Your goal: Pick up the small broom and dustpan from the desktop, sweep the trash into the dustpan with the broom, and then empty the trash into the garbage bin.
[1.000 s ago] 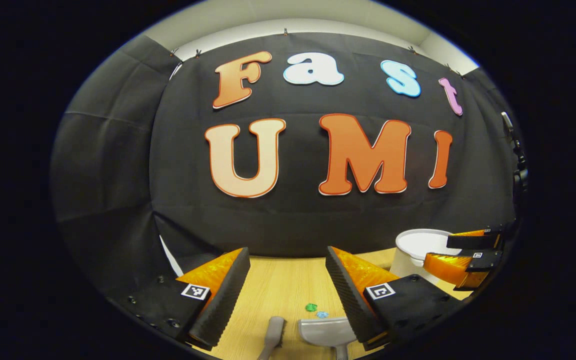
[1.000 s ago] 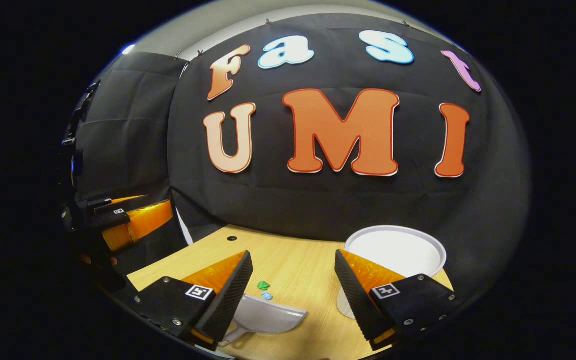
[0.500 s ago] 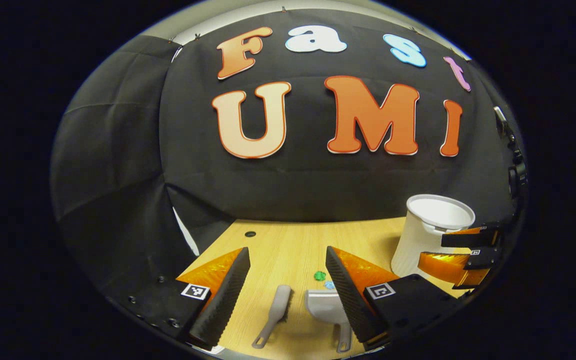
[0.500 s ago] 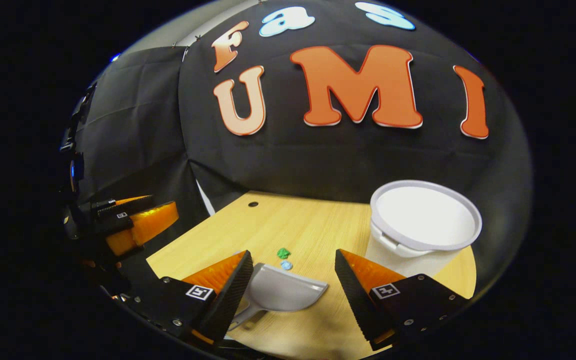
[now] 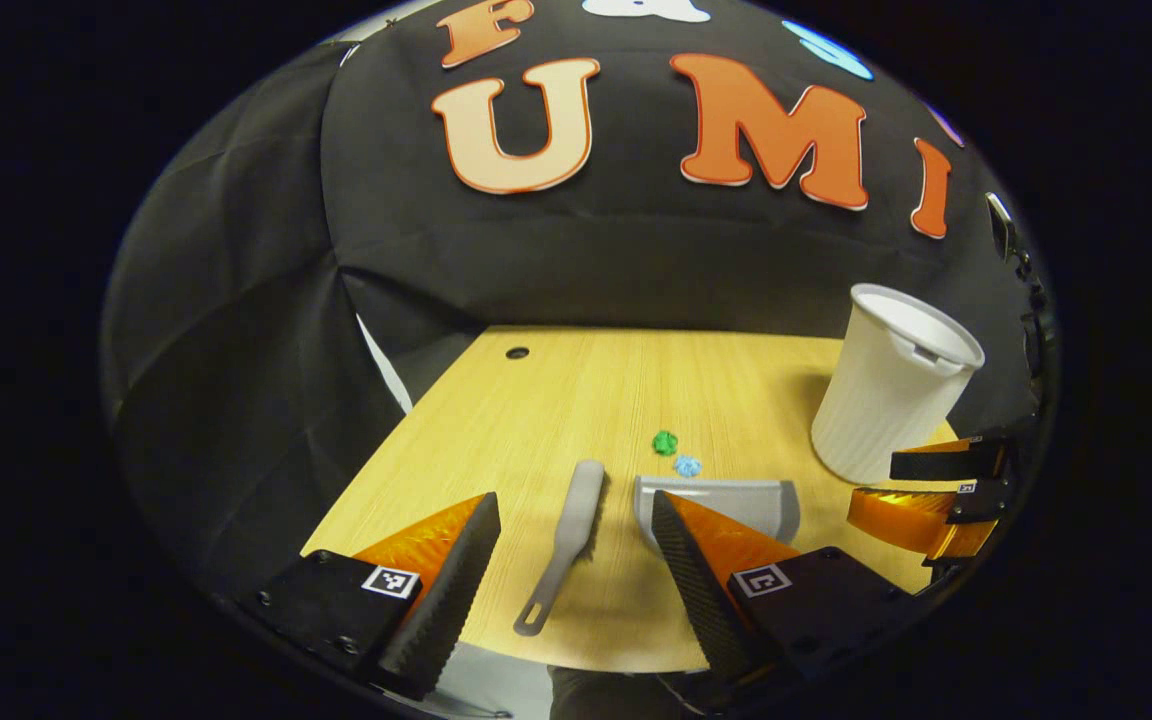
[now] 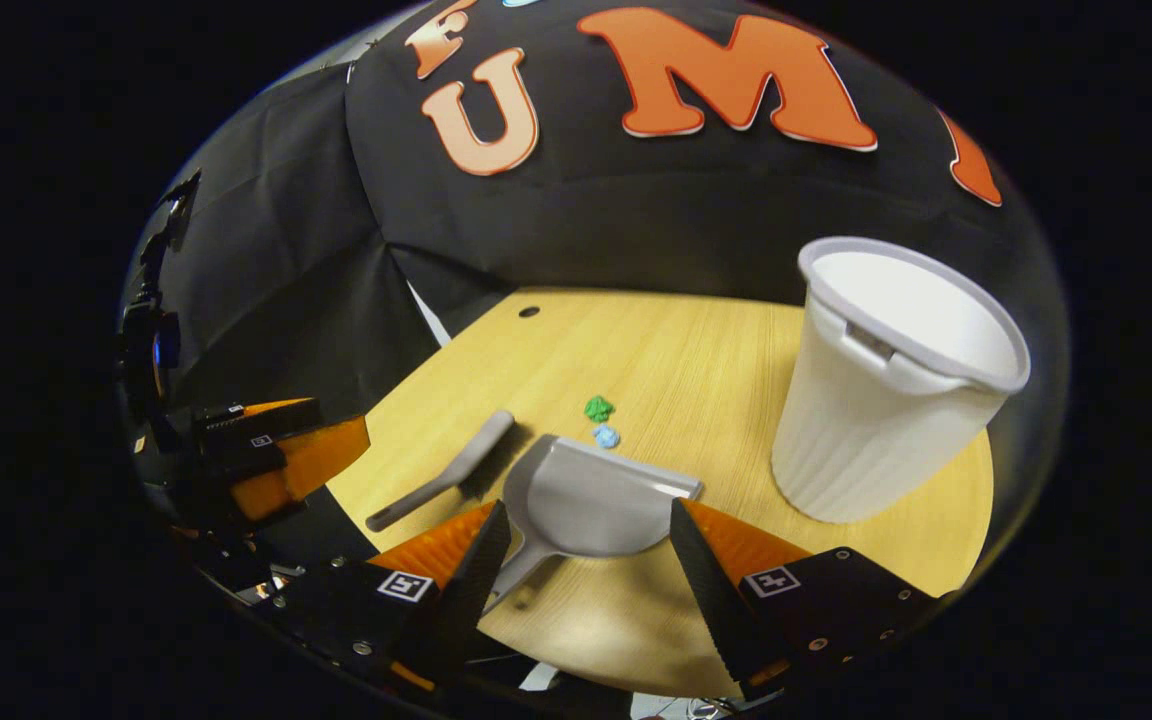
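Note:
A small grey broom [image 5: 568, 540] [image 6: 451, 468] lies flat on the wooden desk [image 5: 536, 400] [image 6: 696, 340], handle toward me. Right of it rests the grey dustpan [image 5: 736, 500] [image 6: 586, 500], its mouth facing two bits of trash: a green scrap [image 5: 665, 441] [image 6: 597, 408] and a blue scrap [image 5: 687, 466] [image 6: 606, 436]. A white ribbed garbage bin [image 5: 891, 385] [image 6: 886, 400] stands at the right. My left gripper [image 5: 576, 575] hovers open above the broom's handle end. My right gripper [image 6: 586, 580] hovers open above the dustpan's handle; it also appears as the other gripper [image 5: 936, 490] at the right of the left gripper view.
The desk has a small round hole [image 5: 517, 352] [image 6: 529, 312] near its far left corner. Black cloth walls close the booth behind and to the left. The left gripper [image 6: 266, 455] hangs off the desk's left edge in the right gripper view.
Both grippers have tilted downward and risen, so the desk, broom, dustpan and bin now sit higher and fuller in both views. Nothing on the desk has moved.

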